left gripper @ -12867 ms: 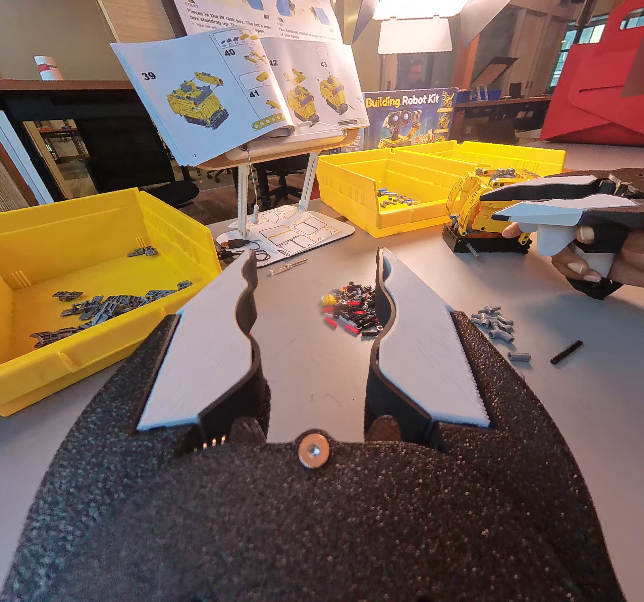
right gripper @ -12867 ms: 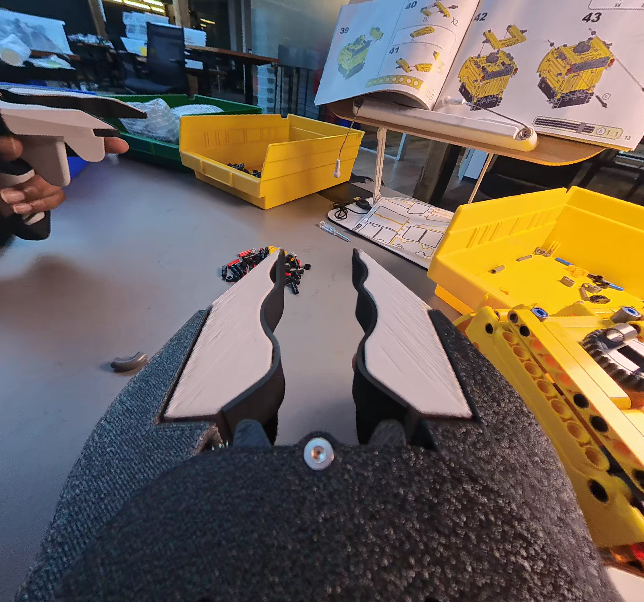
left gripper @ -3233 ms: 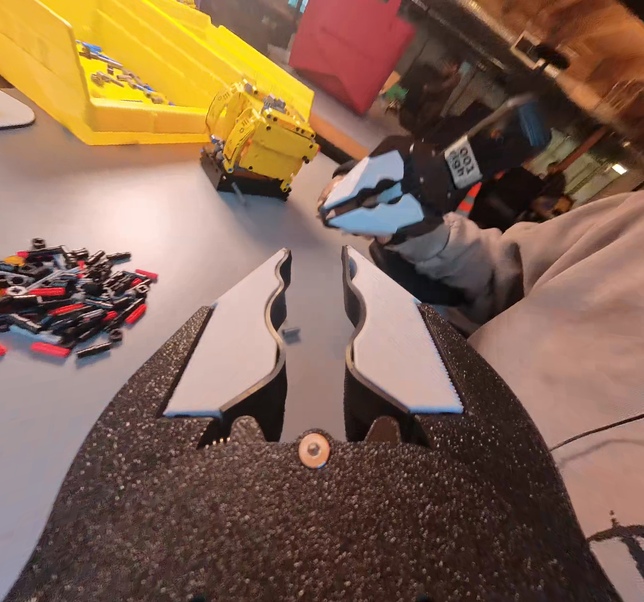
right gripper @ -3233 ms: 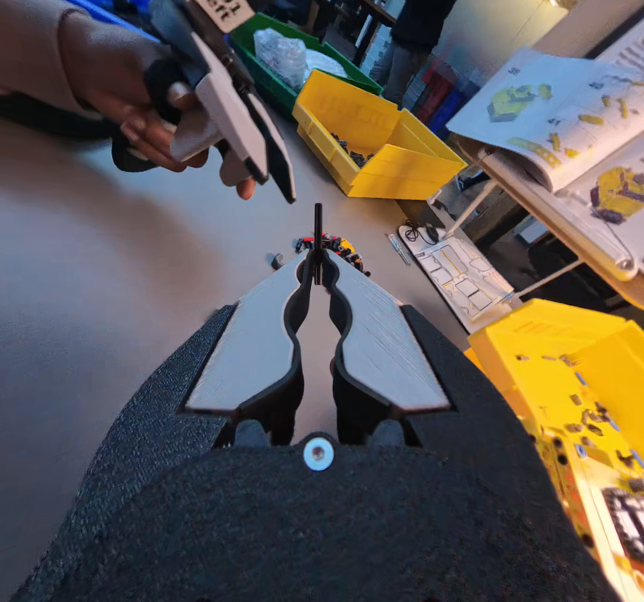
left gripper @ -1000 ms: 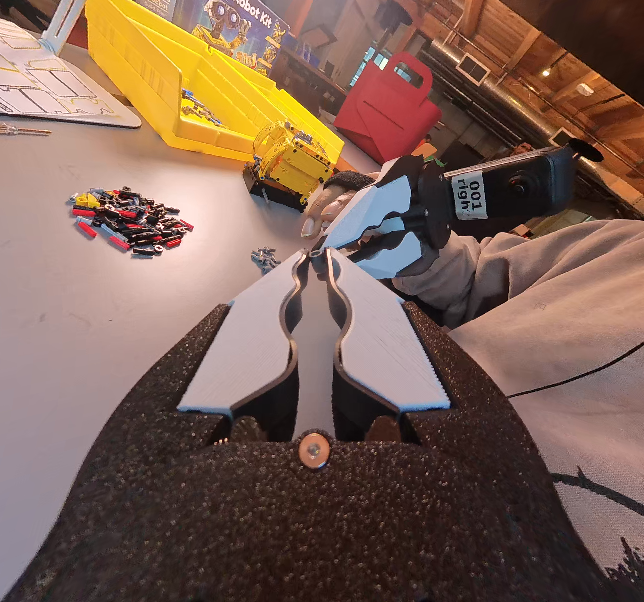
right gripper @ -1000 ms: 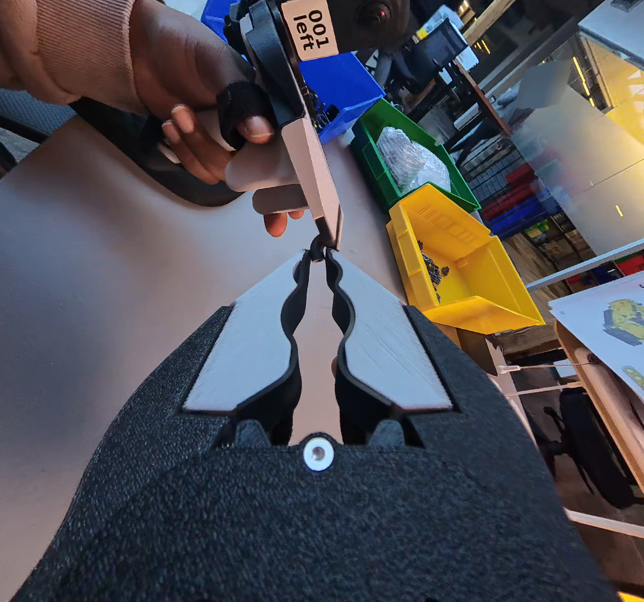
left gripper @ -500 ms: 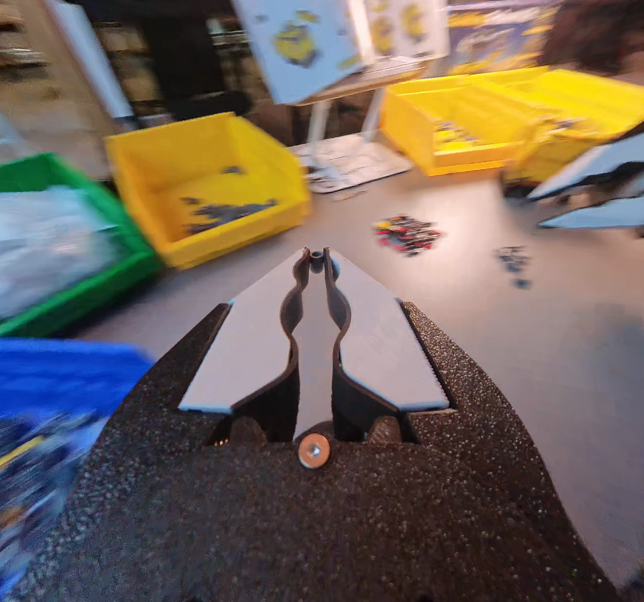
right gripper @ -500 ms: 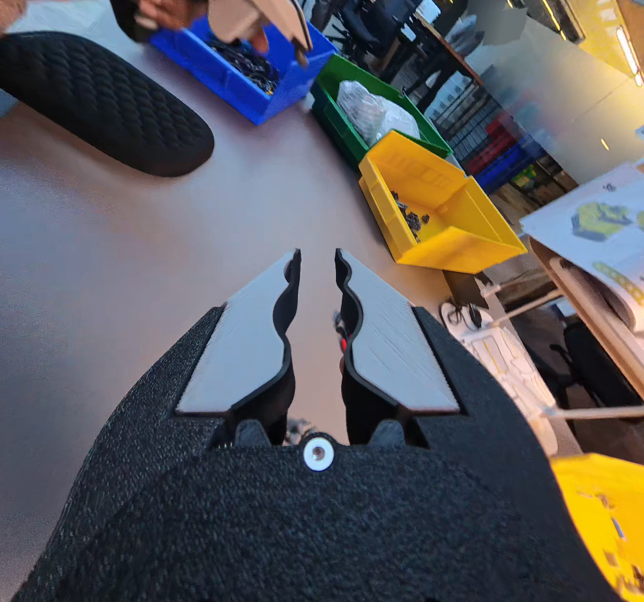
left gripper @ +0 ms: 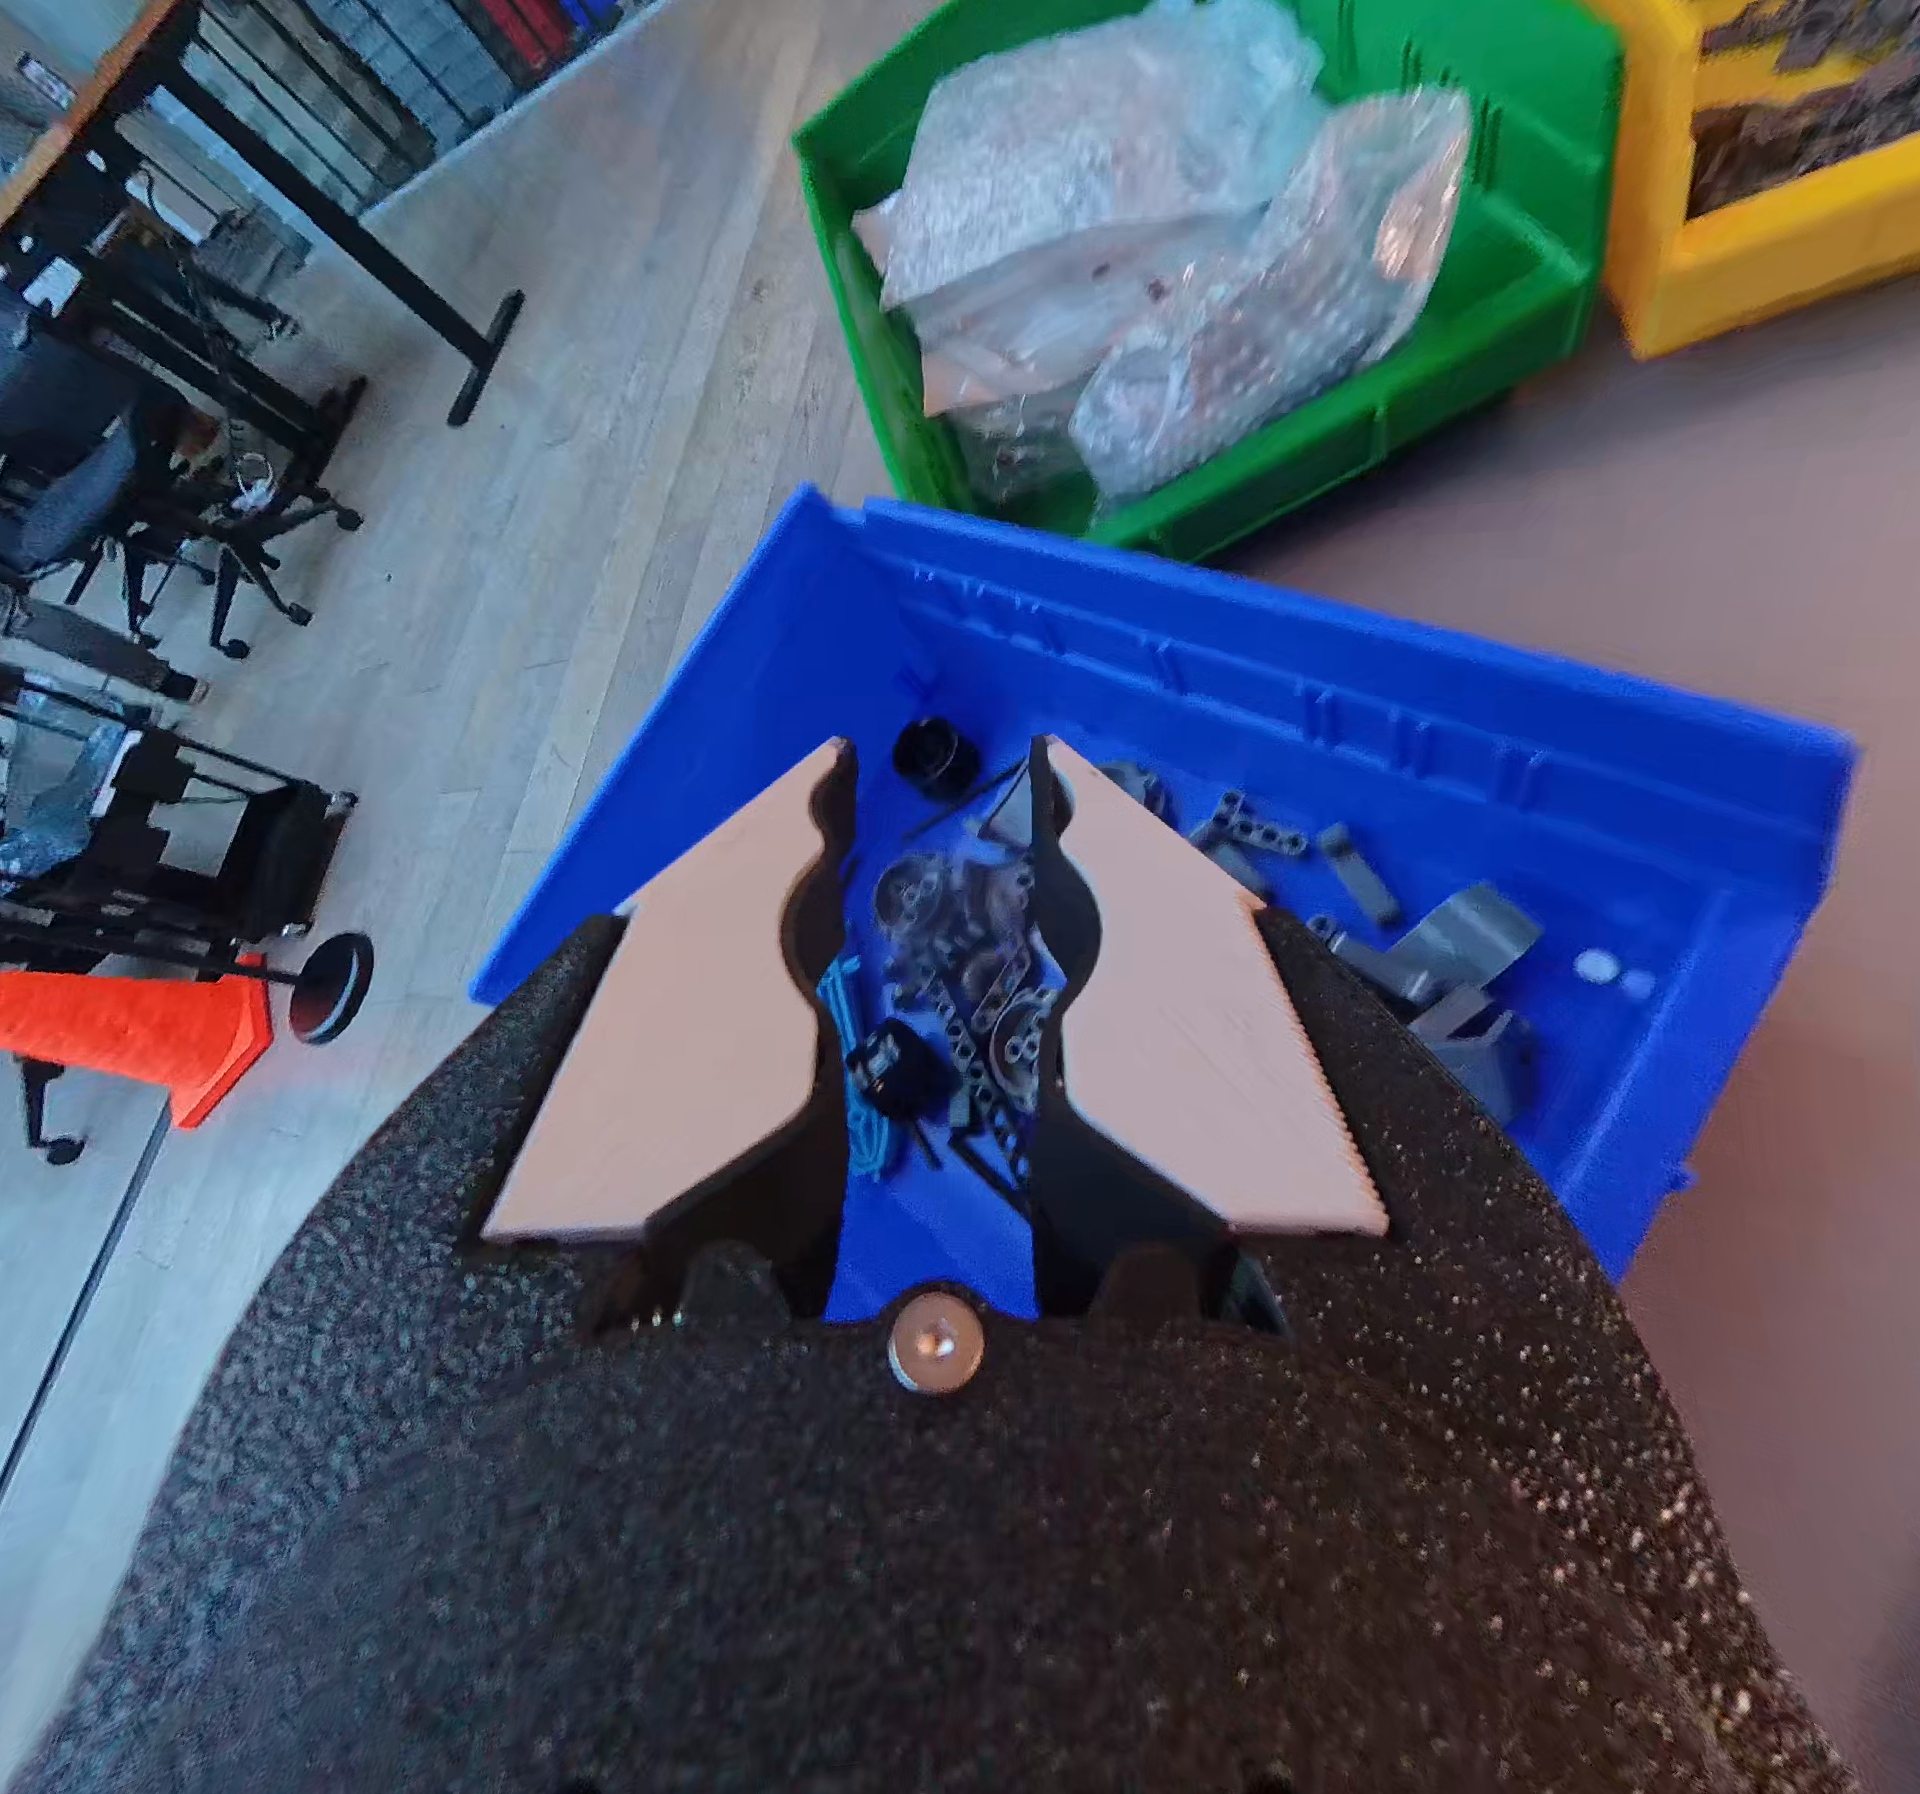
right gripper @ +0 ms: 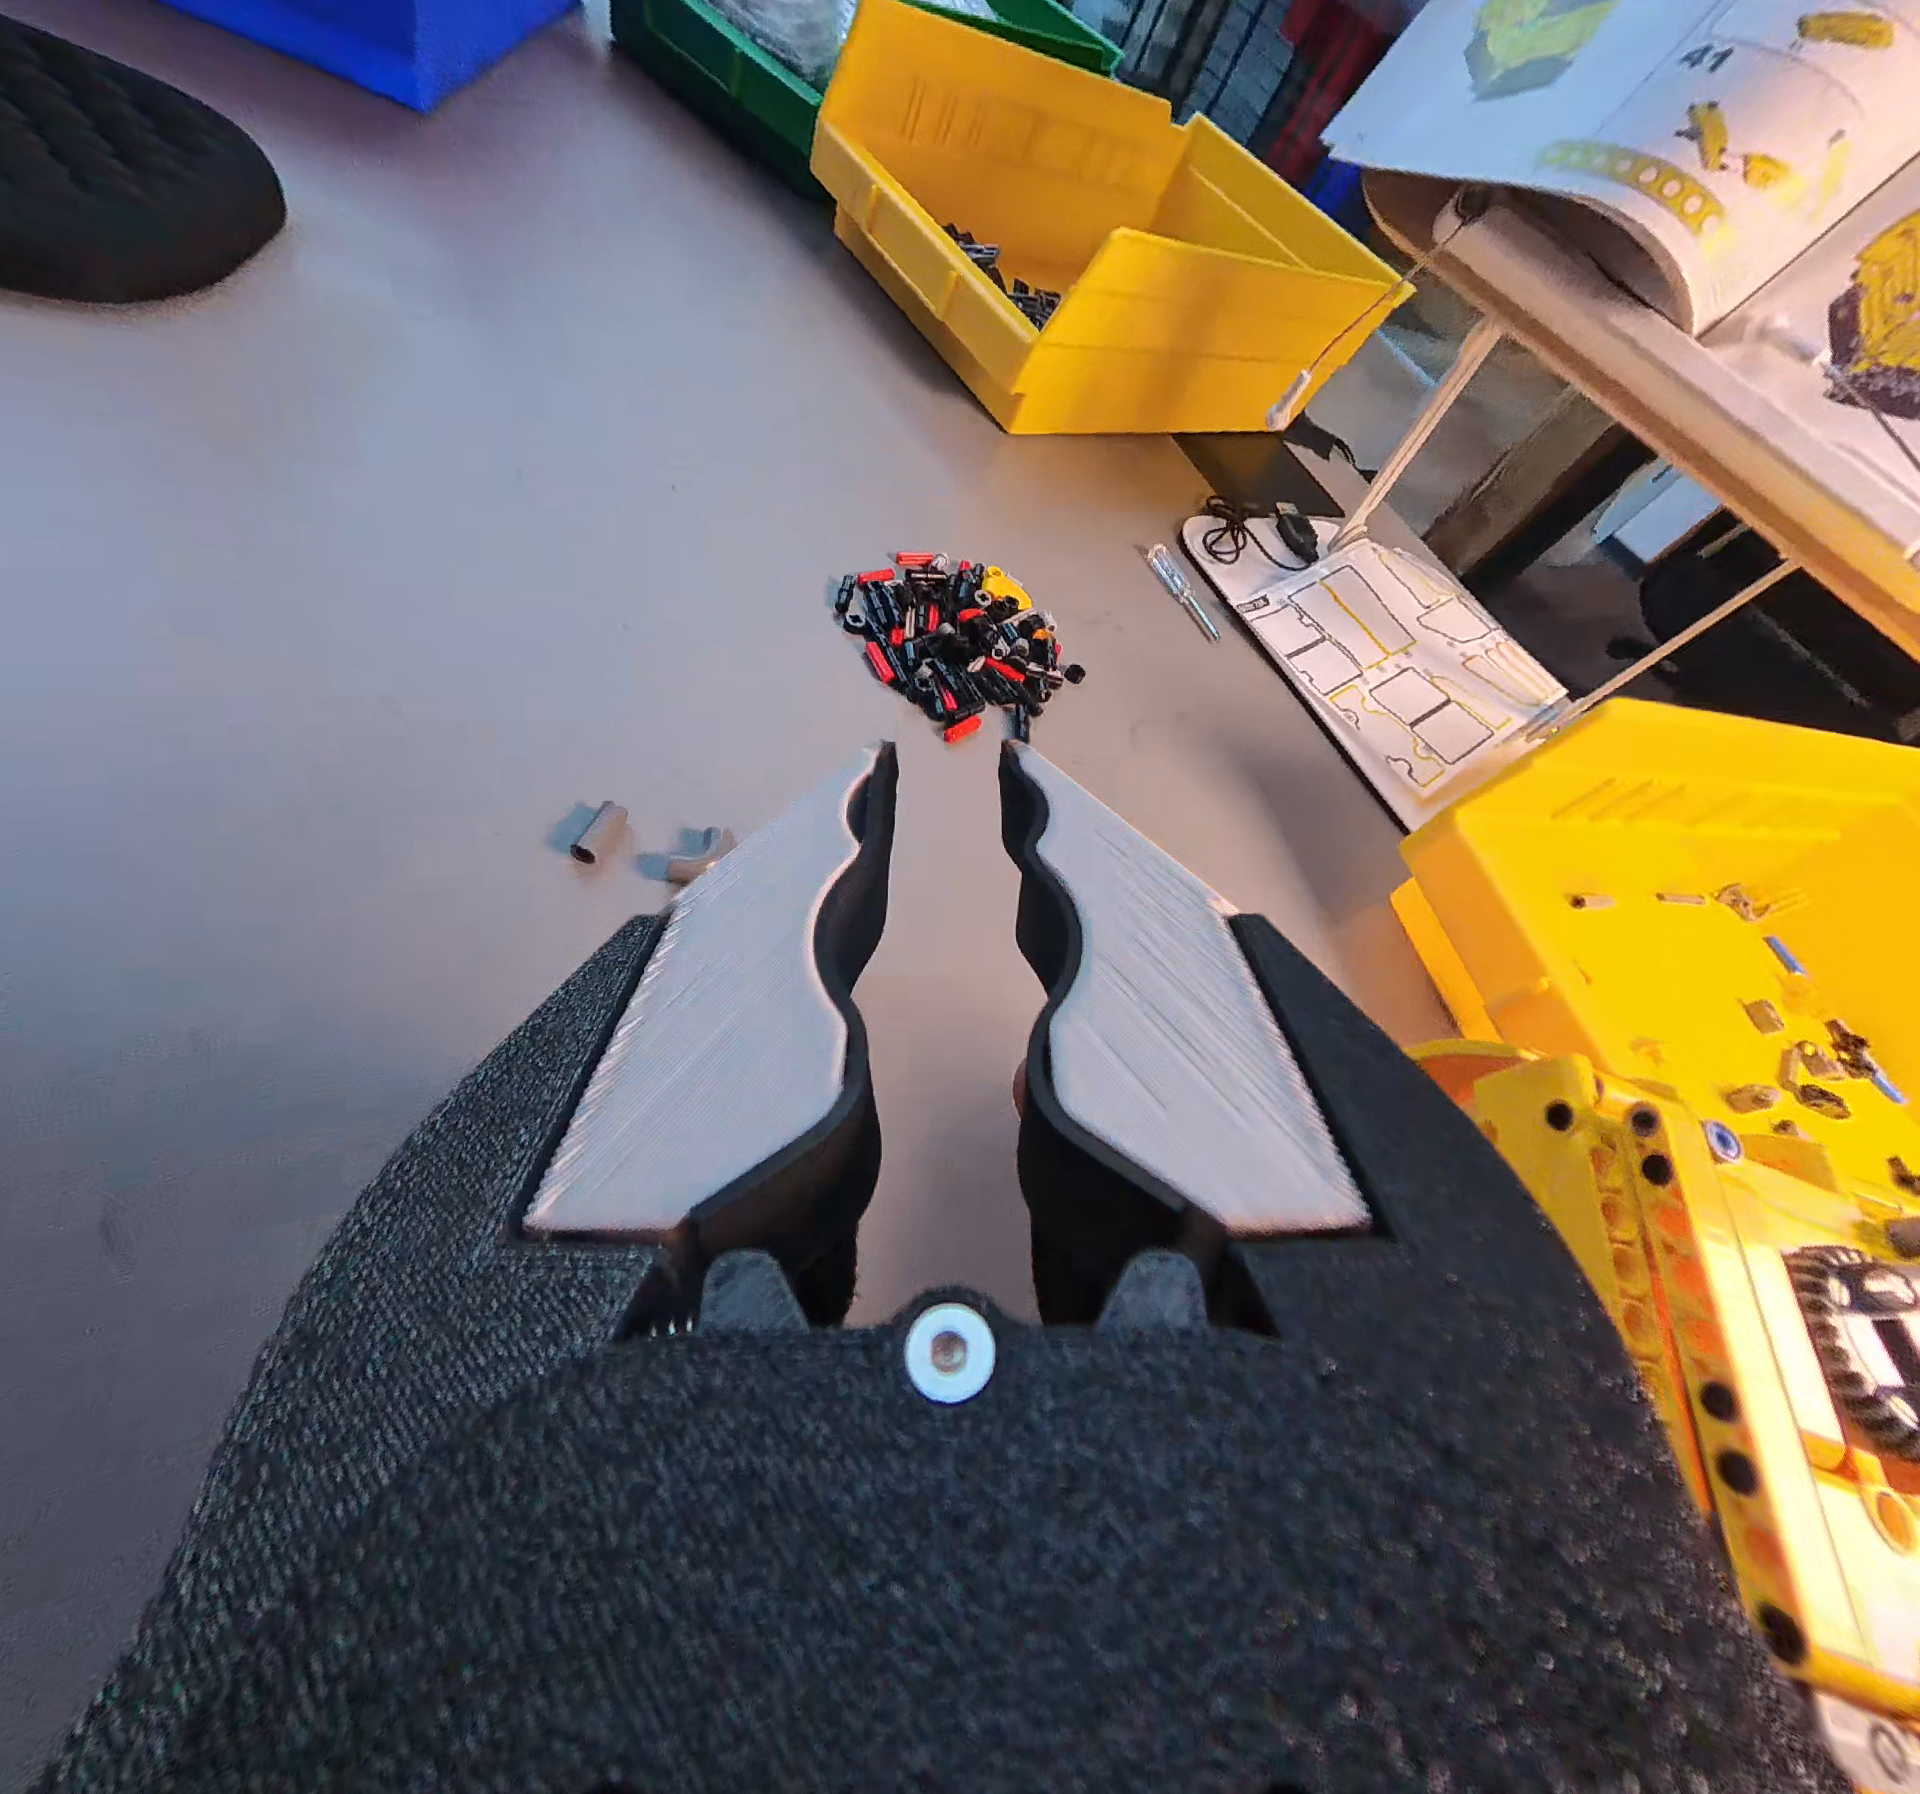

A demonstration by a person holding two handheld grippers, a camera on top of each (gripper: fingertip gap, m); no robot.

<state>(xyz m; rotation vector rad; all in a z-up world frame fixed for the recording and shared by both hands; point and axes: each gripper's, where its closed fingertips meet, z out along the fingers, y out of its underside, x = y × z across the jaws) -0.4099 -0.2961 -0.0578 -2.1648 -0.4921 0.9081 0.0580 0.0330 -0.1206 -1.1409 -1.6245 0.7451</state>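
Left gripper (left gripper: 940, 757), parted and empty above the blue bin (left gripper: 1351, 705); right gripper (right gripper: 945, 757) likewise; loose pieces (left gripper: 966, 923) may slip sideways if pinched.

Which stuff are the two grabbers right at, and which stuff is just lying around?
At the grabbers:
- left gripper, open over the blue bin of grey pieces
- right gripper, open, near the pile of small pins

Lying around:
- green bin
- yellow bin
- instruction booklet
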